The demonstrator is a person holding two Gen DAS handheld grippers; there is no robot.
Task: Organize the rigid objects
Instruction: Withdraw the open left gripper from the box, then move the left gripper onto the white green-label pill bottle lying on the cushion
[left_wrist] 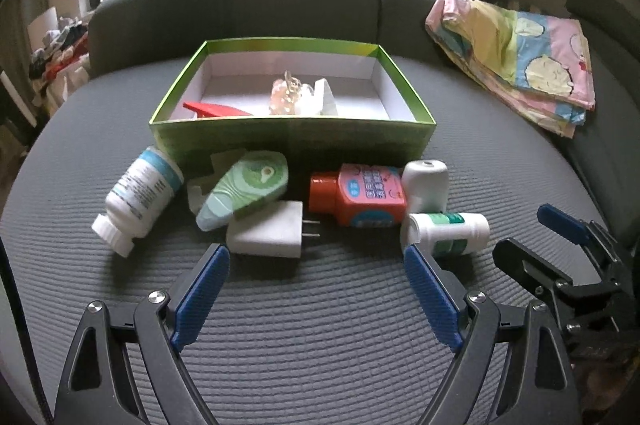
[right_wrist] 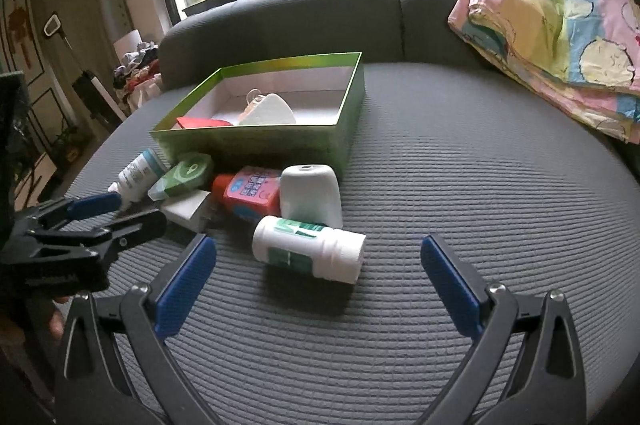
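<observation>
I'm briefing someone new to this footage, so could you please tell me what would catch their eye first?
Most striking is the open green cardboard box on the grey ribbed cushion, already holding a red plastic piece. A jumble lies against its near wall, including an orange-and-pink plastic bottle and a white bottle with green label. Both the left claw and right claw hover open nearby.
</observation>
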